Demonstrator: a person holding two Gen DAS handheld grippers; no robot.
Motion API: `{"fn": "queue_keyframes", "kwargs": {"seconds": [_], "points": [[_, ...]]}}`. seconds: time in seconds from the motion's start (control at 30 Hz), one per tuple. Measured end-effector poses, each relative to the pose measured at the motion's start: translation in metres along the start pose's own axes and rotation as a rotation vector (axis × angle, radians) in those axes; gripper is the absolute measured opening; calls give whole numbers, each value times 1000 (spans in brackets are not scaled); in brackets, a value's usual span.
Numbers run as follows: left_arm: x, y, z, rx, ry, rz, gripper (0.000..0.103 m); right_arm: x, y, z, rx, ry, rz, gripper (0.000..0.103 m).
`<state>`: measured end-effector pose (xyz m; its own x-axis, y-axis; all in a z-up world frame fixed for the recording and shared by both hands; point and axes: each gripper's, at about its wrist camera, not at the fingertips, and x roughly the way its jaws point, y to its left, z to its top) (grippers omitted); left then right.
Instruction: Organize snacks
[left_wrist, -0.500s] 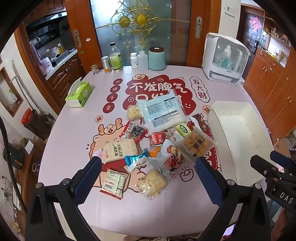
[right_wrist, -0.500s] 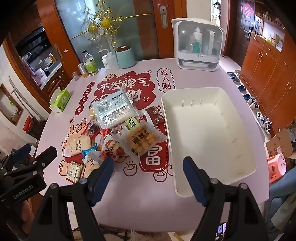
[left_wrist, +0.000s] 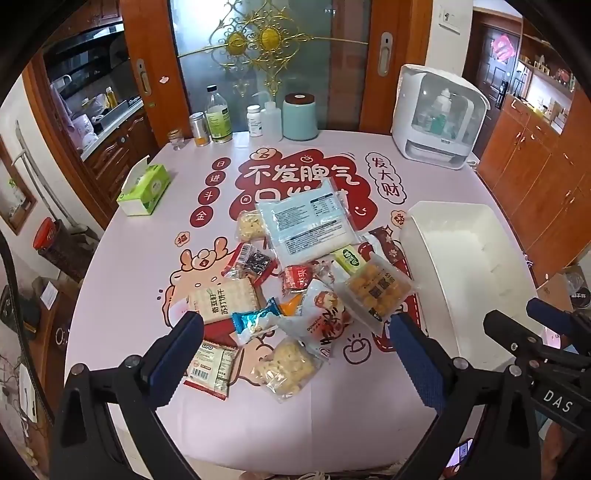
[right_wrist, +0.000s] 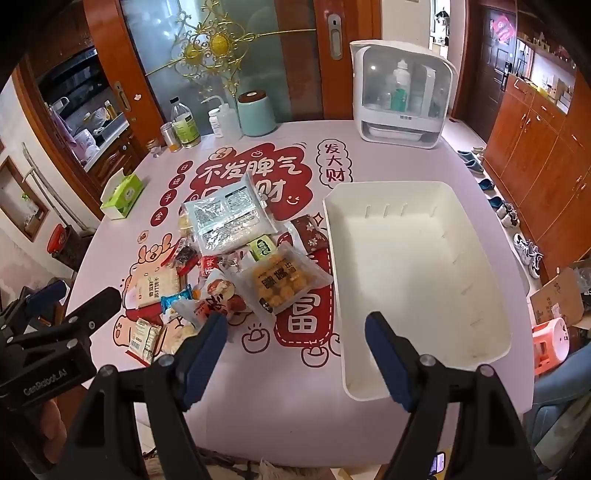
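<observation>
While both tongs are hanging above the near edge of the table (left_wrist: 140, 258), the left gripper (left_wrist: 295, 343) is standing wide with nothing between its jaws, and the right gripper (right_wrist: 295, 343) is gaping too, holding nothing. Snack packets (left_wrist: 295, 280) are lying heaped mid-table, just left of the white bin (right_wrist: 417, 266), which is sitting bare.
</observation>
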<state>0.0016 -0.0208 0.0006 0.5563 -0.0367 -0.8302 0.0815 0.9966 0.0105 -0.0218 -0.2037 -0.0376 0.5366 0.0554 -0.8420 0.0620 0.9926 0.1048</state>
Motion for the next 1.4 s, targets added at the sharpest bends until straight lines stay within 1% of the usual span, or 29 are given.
{"fn": "queue_keyframes", "kwargs": {"seconds": [0.33,1.4], "points": [[7,1,-3,2,19,-1,100,6,-8,1,-3,9,1,78],[7,-1,-3,6,18,0,100,15,-10,-4,-7,29,-7,78]]}}
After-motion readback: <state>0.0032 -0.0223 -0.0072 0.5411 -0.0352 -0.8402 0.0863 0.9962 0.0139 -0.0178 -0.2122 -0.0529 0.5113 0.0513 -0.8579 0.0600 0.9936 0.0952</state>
